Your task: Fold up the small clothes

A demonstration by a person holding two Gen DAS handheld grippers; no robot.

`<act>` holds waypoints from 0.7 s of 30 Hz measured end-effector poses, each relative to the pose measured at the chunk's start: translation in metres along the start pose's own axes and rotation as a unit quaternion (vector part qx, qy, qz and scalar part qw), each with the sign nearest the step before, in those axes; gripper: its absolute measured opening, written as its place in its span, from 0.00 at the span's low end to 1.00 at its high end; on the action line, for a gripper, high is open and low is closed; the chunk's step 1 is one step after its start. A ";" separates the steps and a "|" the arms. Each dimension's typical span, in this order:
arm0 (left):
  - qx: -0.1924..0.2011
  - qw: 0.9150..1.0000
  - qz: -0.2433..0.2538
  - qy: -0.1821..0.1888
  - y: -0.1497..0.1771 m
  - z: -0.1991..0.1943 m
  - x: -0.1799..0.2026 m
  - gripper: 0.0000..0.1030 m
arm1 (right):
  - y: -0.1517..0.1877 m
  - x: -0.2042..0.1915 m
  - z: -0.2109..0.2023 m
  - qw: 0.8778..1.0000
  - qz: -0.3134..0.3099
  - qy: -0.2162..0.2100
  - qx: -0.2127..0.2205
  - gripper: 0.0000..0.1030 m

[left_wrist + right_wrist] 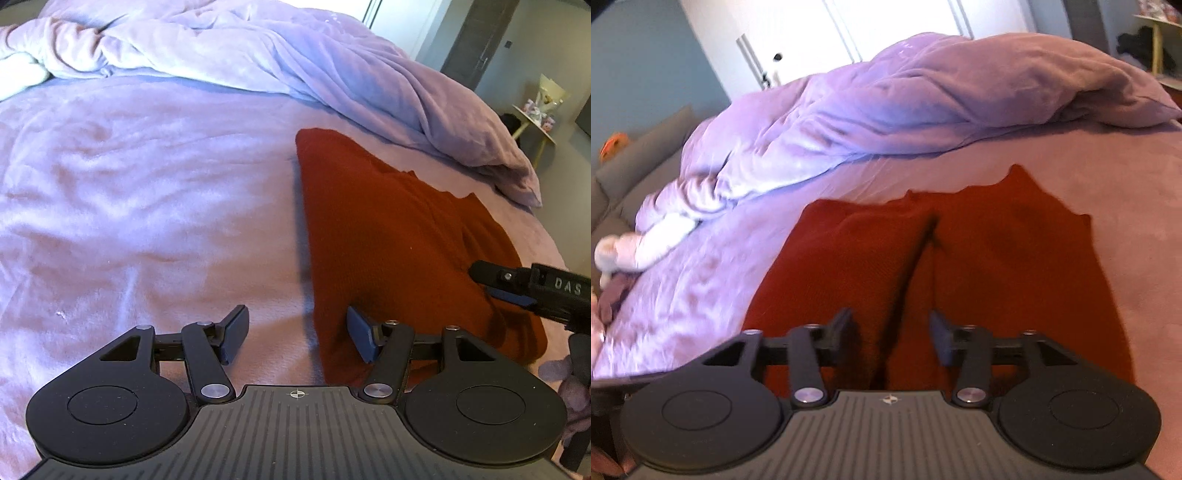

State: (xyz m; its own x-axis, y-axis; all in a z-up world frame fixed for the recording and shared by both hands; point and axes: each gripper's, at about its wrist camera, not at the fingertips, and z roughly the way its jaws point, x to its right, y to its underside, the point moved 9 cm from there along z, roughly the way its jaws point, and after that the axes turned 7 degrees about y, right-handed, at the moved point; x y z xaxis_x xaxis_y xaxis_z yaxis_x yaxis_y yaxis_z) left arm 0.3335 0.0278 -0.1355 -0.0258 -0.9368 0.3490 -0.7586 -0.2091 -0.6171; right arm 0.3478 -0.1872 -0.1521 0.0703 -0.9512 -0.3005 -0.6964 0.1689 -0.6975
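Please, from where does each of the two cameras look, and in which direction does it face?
Left wrist view: sits on the left gripper, looks forward and down over the lilac bed cover at the left edge of the red garment; its own fingers show apart, and the right gripper enters from the right.
Right wrist view: sits on the right gripper, looks down over the garment's middle crease toward the bunched duvet; its fingers show apart.
Shared: garment, bed cover, duvet.
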 end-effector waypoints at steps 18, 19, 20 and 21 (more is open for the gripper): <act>0.000 1.000 0.004 -0.003 0.002 0.000 -0.001 0.63 | -0.002 -0.034 0.042 0.990 0.063 -0.106 -0.069 0.72; 0.000 1.000 0.004 -0.004 0.003 -0.001 -0.001 0.63 | -0.002 -0.037 0.045 0.990 0.059 -0.102 -0.072 0.72; 0.000 1.000 0.005 -0.006 0.003 -0.003 -0.001 0.63 | -0.003 -0.040 0.048 0.991 0.057 -0.100 -0.073 0.69; 0.003 1.000 0.006 -0.008 0.004 -0.006 -0.001 0.62 | -0.005 -0.040 0.049 0.991 0.057 -0.094 -0.071 0.54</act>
State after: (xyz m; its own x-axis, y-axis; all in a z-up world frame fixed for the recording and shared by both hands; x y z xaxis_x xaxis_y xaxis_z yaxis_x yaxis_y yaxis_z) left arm 0.3267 0.0295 -0.1338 -0.0232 -0.9436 0.3301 -0.7550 -0.1999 -0.6245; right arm 0.3831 -0.1375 -0.1684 0.1085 -0.8606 -0.4977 -0.7999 0.2216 -0.5577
